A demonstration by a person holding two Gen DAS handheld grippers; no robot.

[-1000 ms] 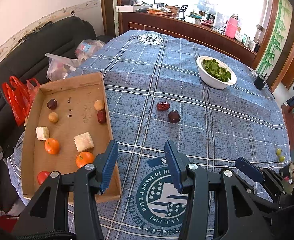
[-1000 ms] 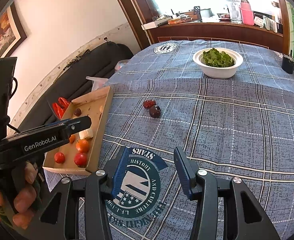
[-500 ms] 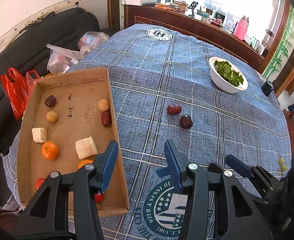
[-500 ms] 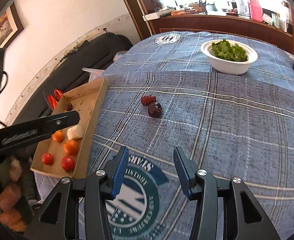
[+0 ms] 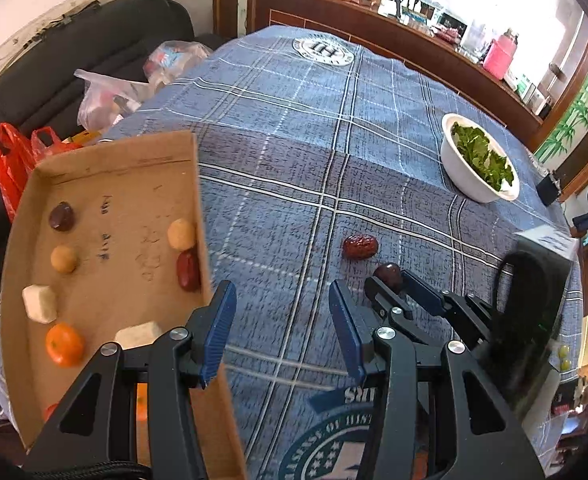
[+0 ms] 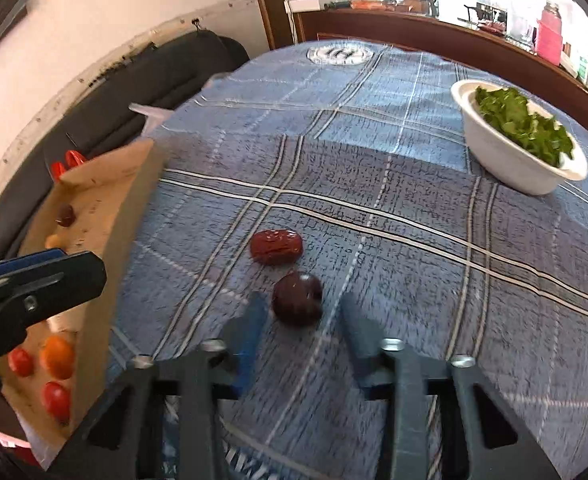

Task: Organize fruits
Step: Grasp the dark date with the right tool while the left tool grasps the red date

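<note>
A wrinkled red date and a dark round plum lie on the blue plaid tablecloth. My right gripper is low over the cloth with the plum between its fingertips; its jaws are closing and the pads stand apart from the fruit. My left gripper hangs open and empty above the right wall of the cardboard tray. The tray holds an orange, a red date, white cubes and other small fruits.
A white bowl of green leaves stands at the far right of the table. Plastic bags and a red bag lie on the black sofa left of the table. Two green grapes sit near the right edge.
Both grippers moved forward and lower toward the two loose fruits. The right gripper came up around the dark plum and its jaws narrowed. The left jaws kept their width.
</note>
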